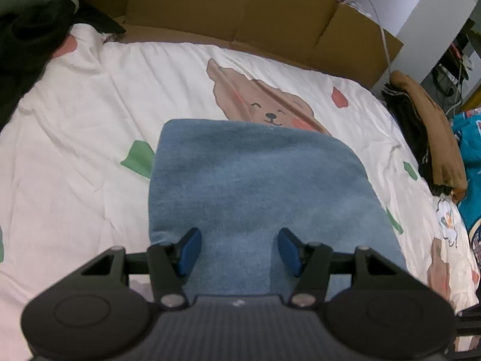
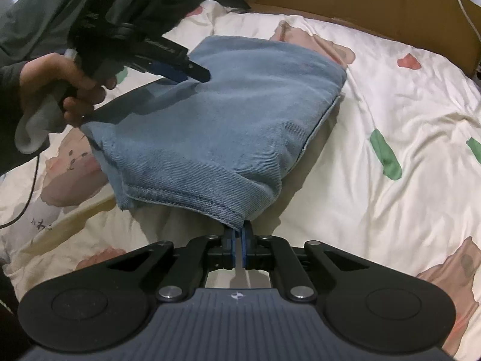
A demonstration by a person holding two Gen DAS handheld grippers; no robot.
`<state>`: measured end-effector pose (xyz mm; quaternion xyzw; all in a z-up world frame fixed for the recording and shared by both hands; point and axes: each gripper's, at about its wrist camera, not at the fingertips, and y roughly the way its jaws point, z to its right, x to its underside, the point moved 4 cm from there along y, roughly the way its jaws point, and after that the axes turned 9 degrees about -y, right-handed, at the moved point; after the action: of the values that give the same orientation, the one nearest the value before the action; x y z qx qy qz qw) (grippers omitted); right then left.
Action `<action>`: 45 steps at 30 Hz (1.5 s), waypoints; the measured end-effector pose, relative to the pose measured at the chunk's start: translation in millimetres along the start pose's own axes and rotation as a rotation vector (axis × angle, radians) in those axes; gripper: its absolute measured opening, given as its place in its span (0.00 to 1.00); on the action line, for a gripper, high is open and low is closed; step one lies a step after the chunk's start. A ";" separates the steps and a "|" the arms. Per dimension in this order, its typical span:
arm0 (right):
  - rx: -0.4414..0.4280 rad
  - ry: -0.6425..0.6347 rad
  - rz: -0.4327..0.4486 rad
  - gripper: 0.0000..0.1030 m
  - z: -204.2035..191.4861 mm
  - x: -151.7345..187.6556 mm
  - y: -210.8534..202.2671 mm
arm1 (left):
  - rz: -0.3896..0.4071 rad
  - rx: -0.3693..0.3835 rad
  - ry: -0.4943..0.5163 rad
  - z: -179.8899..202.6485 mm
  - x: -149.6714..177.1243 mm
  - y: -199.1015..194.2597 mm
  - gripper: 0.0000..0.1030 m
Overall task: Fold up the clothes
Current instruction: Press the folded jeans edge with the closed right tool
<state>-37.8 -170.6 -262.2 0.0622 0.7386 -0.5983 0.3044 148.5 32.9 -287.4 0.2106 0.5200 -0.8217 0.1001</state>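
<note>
right claw (image 2: 239, 234) pinching hem of blue cloth (image 2: 228, 120), bottom center | left claw (image 1: 237, 249) wide, over cloth | bed (image 2: 390, 105)

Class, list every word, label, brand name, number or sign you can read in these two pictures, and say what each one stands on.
No text reads clearly.
White lettering on the left gripper body: too blurred to read.
Small white emblem on the right gripper housing: a symbol, not text.
Dark marks on the bedsheet near the bottom-left edge: too blurred to read.
Blue garment: no label visible.
</note>
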 end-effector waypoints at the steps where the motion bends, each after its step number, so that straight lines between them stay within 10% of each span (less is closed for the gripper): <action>1: -0.011 0.007 -0.001 0.01 -1.7 -0.8 -0.8 | 0.001 0.000 -0.002 -0.6 -0.2 0.2 0.60; 20: -0.028 -0.020 -0.156 0.01 -5.5 16.6 -9.8 | -0.040 0.002 -0.038 -4.3 4.1 -20.9 0.57; 32: -0.038 0.186 -0.052 0.02 14.3 -19.3 -10.8 | -0.121 0.047 -0.010 -11.8 41.0 -83.7 0.48; 45: -0.038 0.280 -0.037 0.06 5.2 -20.3 19.2 | -0.205 -0.044 0.063 -24.8 84.7 -56.6 0.48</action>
<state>-10.7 -164.5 -268.3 0.1256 0.7862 -0.5750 0.1885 57.3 84.5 -288.8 0.1799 0.5597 -0.8089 0.0037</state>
